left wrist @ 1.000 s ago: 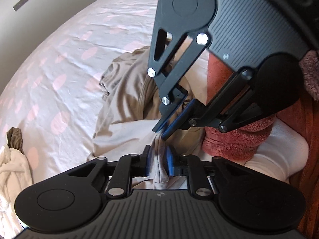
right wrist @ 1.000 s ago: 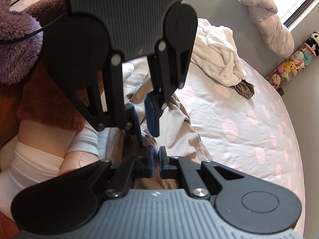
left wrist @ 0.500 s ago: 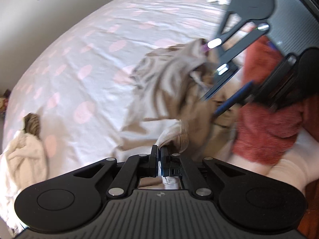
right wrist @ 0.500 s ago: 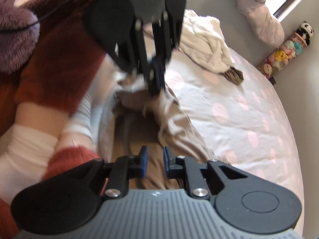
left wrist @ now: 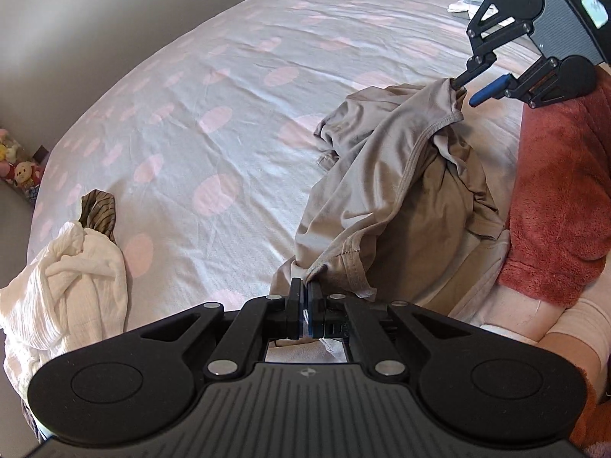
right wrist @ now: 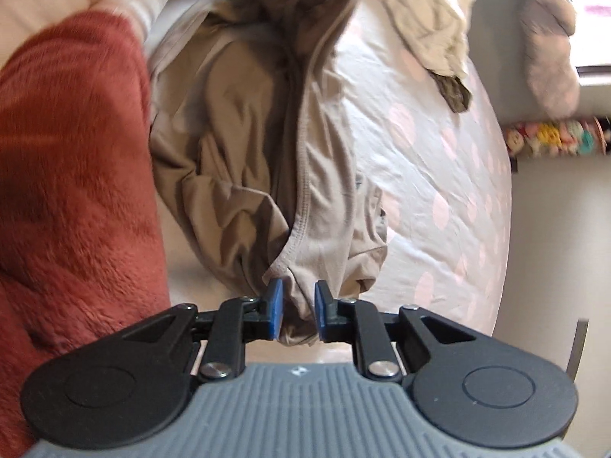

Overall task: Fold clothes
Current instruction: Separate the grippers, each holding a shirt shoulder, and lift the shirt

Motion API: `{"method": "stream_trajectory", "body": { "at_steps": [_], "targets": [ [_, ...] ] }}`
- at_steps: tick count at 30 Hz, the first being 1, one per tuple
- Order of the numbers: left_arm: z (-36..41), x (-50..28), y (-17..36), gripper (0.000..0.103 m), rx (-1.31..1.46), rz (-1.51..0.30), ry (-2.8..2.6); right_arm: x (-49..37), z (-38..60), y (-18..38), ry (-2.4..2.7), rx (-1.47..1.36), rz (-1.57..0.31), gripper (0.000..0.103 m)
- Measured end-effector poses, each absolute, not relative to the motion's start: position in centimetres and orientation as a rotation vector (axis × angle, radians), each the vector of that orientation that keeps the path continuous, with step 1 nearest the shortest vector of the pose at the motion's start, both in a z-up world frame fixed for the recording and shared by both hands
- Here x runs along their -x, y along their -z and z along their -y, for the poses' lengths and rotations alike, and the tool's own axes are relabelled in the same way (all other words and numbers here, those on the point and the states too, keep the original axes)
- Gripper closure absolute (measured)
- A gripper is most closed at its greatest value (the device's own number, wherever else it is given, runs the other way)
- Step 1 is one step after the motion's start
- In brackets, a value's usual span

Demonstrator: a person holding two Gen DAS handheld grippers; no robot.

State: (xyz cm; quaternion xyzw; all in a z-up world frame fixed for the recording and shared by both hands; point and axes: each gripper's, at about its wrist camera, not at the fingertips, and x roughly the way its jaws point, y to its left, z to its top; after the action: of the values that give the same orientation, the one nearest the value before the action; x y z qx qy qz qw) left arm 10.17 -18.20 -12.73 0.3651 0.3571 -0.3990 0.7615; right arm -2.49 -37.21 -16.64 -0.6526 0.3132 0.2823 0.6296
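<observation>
A crumpled beige garment [left wrist: 382, 191] lies at the near edge of the bed, against a person's lap. My left gripper [left wrist: 305, 297] is shut on its hem at the near end. At the upper right of the left wrist view, my right gripper [left wrist: 471, 93] holds the far end lifted, the cloth hanging off one finger. The right wrist view shows that gripper [right wrist: 299, 305] open, with a bunch of the beige garment [right wrist: 248, 133] sitting between its blue pads [right wrist: 275, 305]. The garment's stitched edge runs stretched between the two grippers.
The bed sheet [left wrist: 229, 95] is pale with pink dots. A white garment [left wrist: 76, 278] and a striped brown piece [left wrist: 99, 206] lie at its left. A person's red fleece sleeve [left wrist: 553, 210] borders the garment. Plush toys [right wrist: 553, 137] line the floor by the wall.
The grippers, close together a second ago, have drawn apart. The left has shut on the hem. The right has opened and risen, lifting the far end of the garment.
</observation>
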Motion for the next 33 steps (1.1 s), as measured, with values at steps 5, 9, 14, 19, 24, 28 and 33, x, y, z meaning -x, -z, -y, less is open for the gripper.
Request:
{"method": "stream_trajectory", "body": {
  "at_steps": [5,9,14,19,24,28,33],
  "targets": [
    [17.1,-11.2,12.8,0.103,-0.769,-0.788,0.859,2.2,37.2,18.2,-0.694,1.647,-0.685,0.074],
    [16.2,-12.2,12.6,0.103,-0.738,-0.795,0.847,1.6,37.1,19.3,-0.732,1.725,-0.702,0.073],
    [15.4,-13.1,12.5,0.103,-0.698,-0.803,0.836,1.5,37.0,19.2,-0.763,1.722,-0.706,0.076],
    [15.3,-13.3,12.2,0.103,-0.689,-0.792,0.834,1.0,36.7,19.3,-0.716,1.672,-0.725,0.097],
    [14.3,-13.2,10.2,0.103,-0.682,-0.758,0.788,1.4,36.9,15.3,-0.631,1.45,-0.664,0.099],
    [13.5,-13.2,8.6,0.103,-0.675,-0.731,0.749,0.6,37.8,9.4,-0.461,1.121,-0.605,0.1],
    [13.0,-12.8,5.4,0.103,-0.666,-0.659,0.708,0.3,38.9,2.5,-0.188,0.899,-0.442,0.101]
  ]
}}
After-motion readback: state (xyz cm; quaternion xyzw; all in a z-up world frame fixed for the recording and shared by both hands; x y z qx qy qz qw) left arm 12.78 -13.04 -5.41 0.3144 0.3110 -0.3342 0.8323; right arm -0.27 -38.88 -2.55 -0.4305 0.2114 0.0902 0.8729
